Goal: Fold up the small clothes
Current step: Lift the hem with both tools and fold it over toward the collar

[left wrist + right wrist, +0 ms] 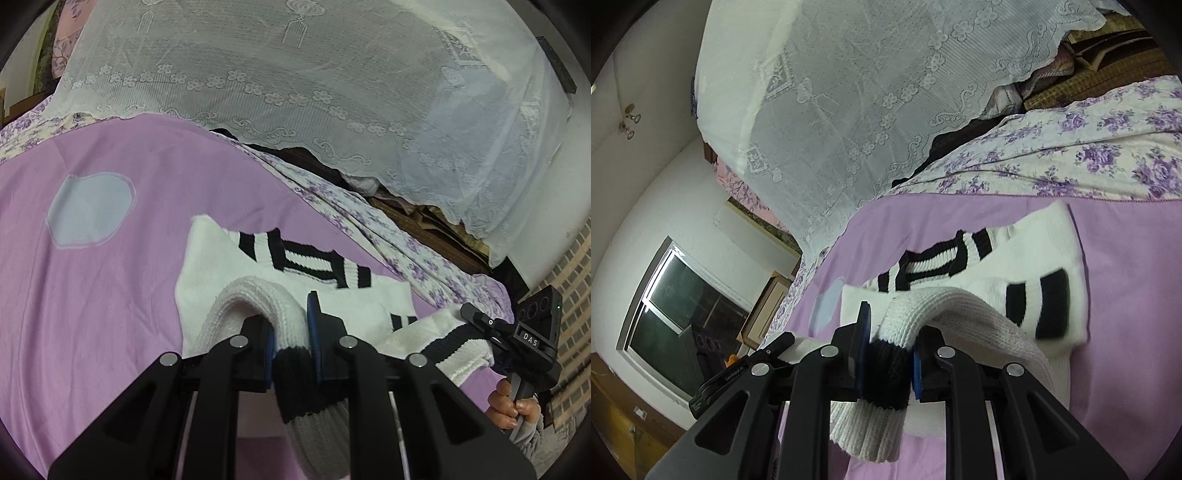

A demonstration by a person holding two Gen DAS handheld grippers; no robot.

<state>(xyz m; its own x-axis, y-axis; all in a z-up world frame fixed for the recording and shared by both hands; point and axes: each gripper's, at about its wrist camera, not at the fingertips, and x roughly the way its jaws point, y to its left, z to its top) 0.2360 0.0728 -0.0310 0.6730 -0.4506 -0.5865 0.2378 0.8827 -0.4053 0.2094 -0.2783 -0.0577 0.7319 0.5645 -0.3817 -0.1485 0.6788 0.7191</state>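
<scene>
A small white knit sweater [221,266] with black stripes lies on a purple sheet [92,302]. My left gripper [291,332] is shut on its ribbed hem, a white roll of knit with a black band pinched between the blue pads. The right gripper [480,321] shows at the right of the left wrist view, held by a hand [513,406] and clamping the same hem further along. In the right wrist view my right gripper [890,347] is shut on the black-and-white hem, lifted above the sweater [1052,251] whose striped collar and sleeve lie beyond.
A white lace cover [295,81] drapes over a pile behind the sheet. A floral purple quilt [1071,155] borders the sheet. A window [683,306] and white wall [665,184] stand at the left of the right wrist view. A pale blue patch [90,210] marks the sheet.
</scene>
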